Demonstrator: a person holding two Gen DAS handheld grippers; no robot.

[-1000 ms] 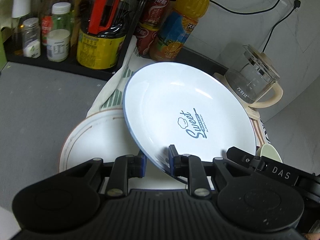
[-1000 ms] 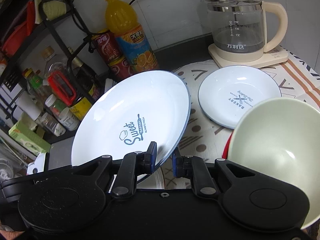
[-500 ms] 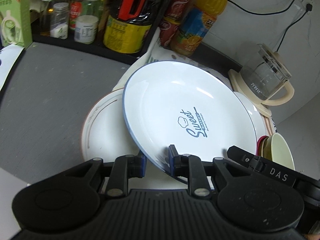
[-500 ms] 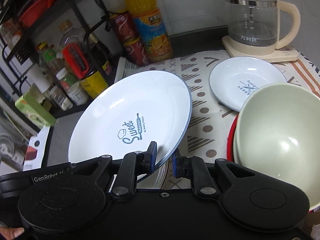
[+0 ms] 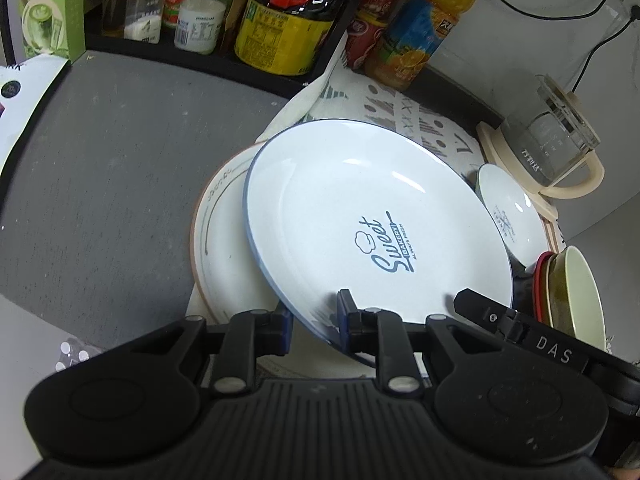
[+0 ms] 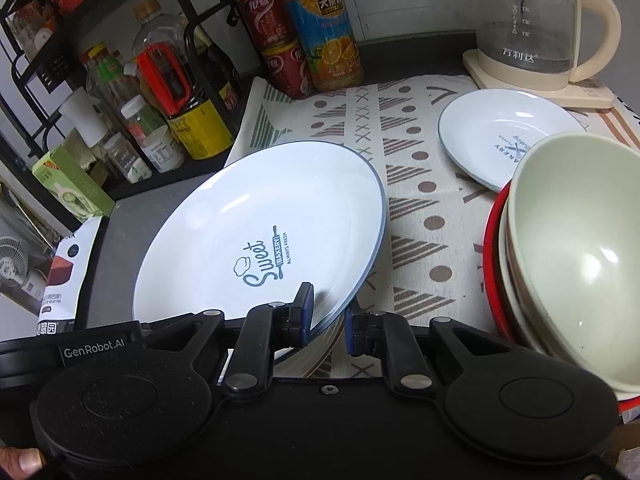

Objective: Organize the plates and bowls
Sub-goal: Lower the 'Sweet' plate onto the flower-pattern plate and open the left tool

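We hold one Sweet Bakery plate, tilted, our left gripper and right gripper both clamping its rim. Beneath: brown-rimmed plate at the patterned cloth's left edge; stacked bowls at its right edge.

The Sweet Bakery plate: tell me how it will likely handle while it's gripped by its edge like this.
The Sweet Bakery plate looks rigid, so it shouldn't flex. Its glossy glaze shows highlights, so it may slip where the left gripper and right gripper pinch only its rim. It appears ceramic and tilted above the brown-rimmed plate, so probably chips if dropped.
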